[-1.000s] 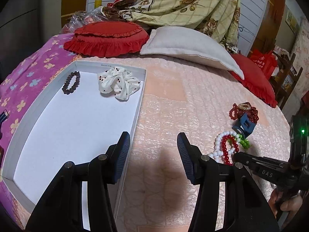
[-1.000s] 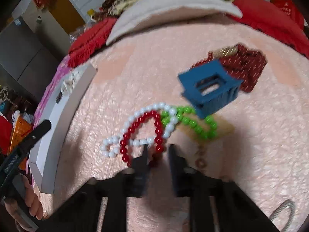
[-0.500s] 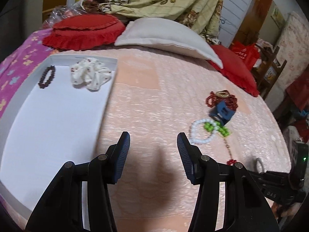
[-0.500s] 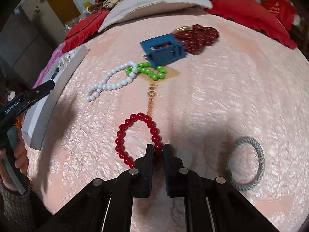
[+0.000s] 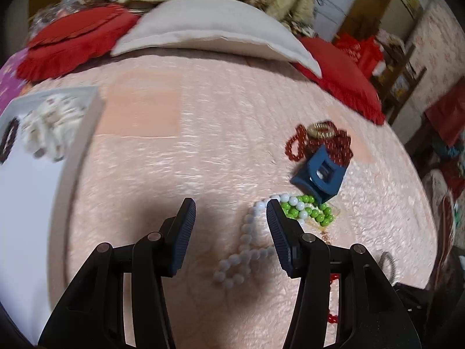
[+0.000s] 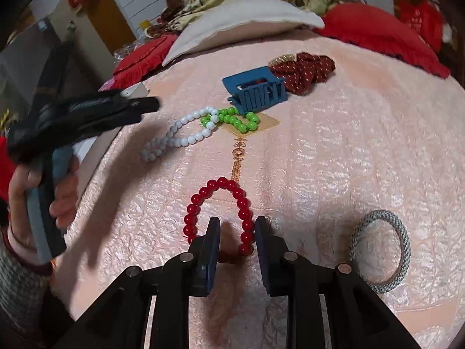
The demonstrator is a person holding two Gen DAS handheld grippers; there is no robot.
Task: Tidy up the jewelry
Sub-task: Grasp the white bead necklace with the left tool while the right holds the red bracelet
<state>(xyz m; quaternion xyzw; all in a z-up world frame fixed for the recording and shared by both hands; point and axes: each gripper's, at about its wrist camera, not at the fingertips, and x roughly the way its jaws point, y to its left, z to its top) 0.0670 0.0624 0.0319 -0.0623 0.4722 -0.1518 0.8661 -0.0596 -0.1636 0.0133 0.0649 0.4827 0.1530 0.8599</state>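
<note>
My right gripper (image 6: 236,224) is open, its jaws astride the near side of a red bead bracelet (image 6: 215,206) lying on the pink bedspread. My left gripper (image 5: 231,212) is open and empty, hovering over a white bead bracelet (image 5: 247,241), also seen in the right wrist view (image 6: 177,133). A green bead bracelet (image 6: 235,120), a blue hair claw (image 6: 255,91), a dark red scrunchie (image 6: 305,69) and a gold ring (image 6: 282,58) lie beyond. A white tray (image 5: 37,174) at the left holds a white scrunchie (image 5: 49,125) and a dark bead bracelet (image 5: 7,139).
A grey rope bangle (image 6: 383,247) lies right of my right gripper. The left gripper's body and the hand holding it (image 6: 58,133) fill the left of the right wrist view. A white pillow (image 5: 209,29) and red cushions (image 5: 75,37) line the far side of the bed.
My right gripper has opened and the red bracelet now lies free between its jaws. My left gripper has swung right from the tray to above the white bead bracelet.
</note>
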